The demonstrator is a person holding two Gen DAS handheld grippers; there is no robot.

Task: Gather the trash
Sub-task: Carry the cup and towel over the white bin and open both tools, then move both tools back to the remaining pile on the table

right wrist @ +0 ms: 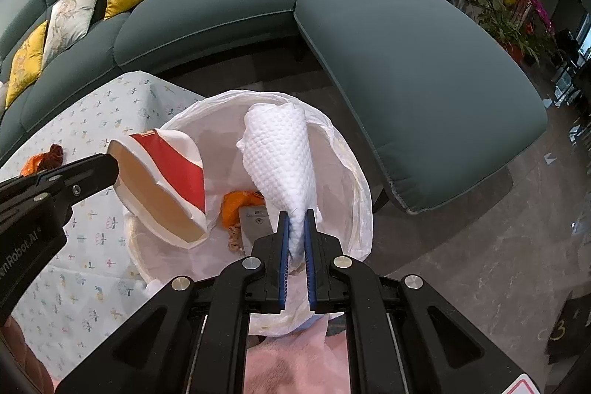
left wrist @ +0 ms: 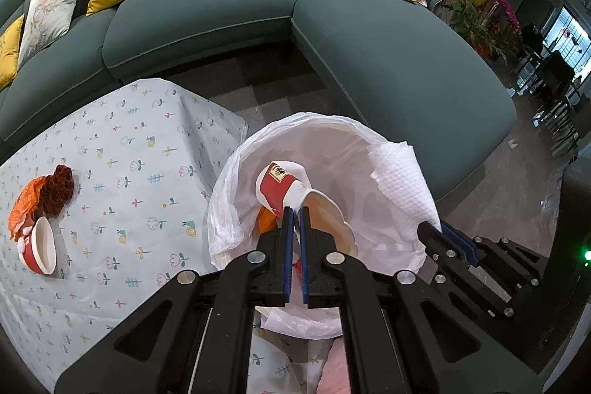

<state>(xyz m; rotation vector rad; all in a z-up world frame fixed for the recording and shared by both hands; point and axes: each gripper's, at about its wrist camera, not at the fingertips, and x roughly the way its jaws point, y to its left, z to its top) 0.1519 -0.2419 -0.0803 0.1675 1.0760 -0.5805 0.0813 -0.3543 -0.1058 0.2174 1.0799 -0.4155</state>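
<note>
The left tool [left wrist: 294,209] is clenched on the rim of a crushed red-and-white paper cup [left wrist: 284,185], which hangs tilted over the open mouth of the bin. The right tool [right wrist: 297,215] is clenched on a twisted white paper towel [right wrist: 280,154] that stands up from its fingers toward twelve o'clock, also above the bin. In the left wrist view the right tool shows at about four o'clock, beside the bin's edge; in the right wrist view the left tool comes in from nine o'clock with the cup.

Below both loads sits the trash bin [right wrist: 360,180], lined with a white plastic bag; orange scraps [right wrist: 236,204] and a grey card-like item already lie at its bottom.

Out at nine o'clock in the left wrist view, on the tabletop [left wrist: 122,150] with its flower-print cloth, more rubbish waits: a second red-and-white cup [left wrist: 40,246] on its side, touching a heap of orange and dark red crumpled paper [left wrist: 44,194]. A teal sofa [left wrist: 229,10] curves behind.

The step in hand looks like the drop. Next, both tools probably need to release so the cup and the towel fall inside the liner, then swing back to the tabletop for the remaining cup and paper.
</note>
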